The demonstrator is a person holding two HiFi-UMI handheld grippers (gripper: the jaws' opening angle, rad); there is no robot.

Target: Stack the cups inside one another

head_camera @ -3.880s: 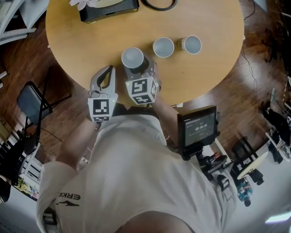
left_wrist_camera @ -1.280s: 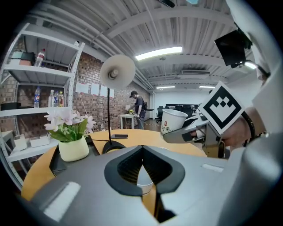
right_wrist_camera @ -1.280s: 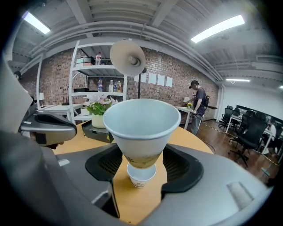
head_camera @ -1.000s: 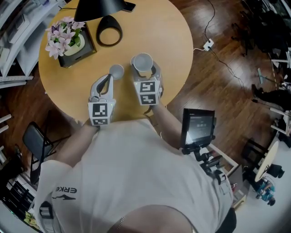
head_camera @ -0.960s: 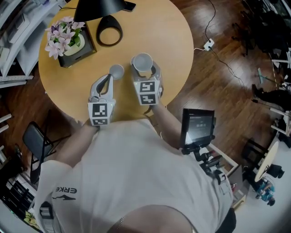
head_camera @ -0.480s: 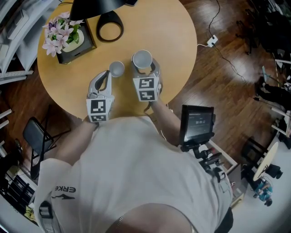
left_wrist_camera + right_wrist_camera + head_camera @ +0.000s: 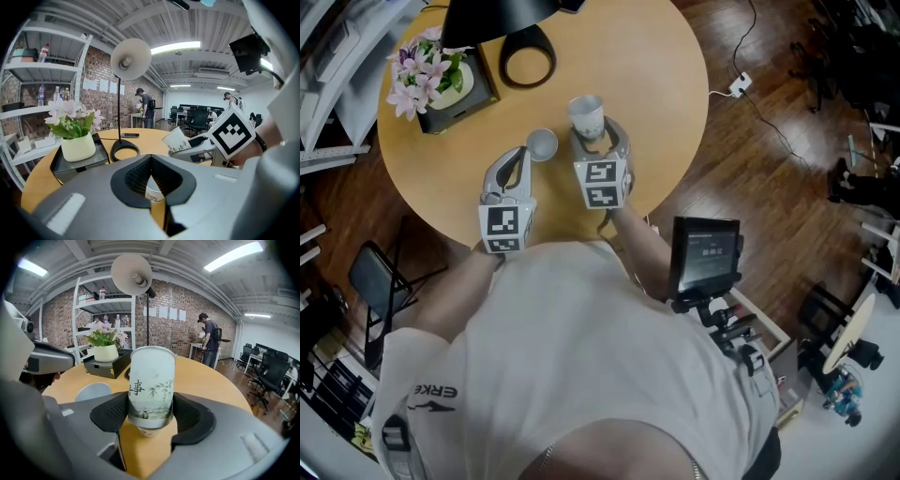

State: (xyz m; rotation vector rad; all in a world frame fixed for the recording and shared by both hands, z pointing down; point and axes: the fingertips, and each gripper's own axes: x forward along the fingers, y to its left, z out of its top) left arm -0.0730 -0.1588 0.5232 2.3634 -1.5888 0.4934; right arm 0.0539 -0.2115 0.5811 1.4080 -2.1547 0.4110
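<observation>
A white paper cup printed with bamboo and characters [image 7: 151,380] is gripped between the jaws of my right gripper [image 7: 150,414], with a second cup's base nested under it. In the head view that cup [image 7: 587,114] tilts away over the round wooden table [image 7: 647,84], in the right gripper [image 7: 598,141]. Another cup [image 7: 542,143] stands upright on the table, just beyond the tips of my left gripper [image 7: 524,153], which is shut and empty. The left gripper view shows this cup [image 7: 153,196] through the gap under its closed tips and the tilted held cup [image 7: 177,140] to the right.
A pot of flowers [image 7: 427,80] in a black tray sits at the table's far left. A black lamp base [image 7: 528,64] stands beside it, its shade [image 7: 492,14] overhanging. A tablet on a stand [image 7: 706,258] is off the table's right edge, and a folding chair [image 7: 370,281] is at left.
The held cup has come down a little and tipped its mouth away from me. The left gripper and the cup on the table have stayed put.
</observation>
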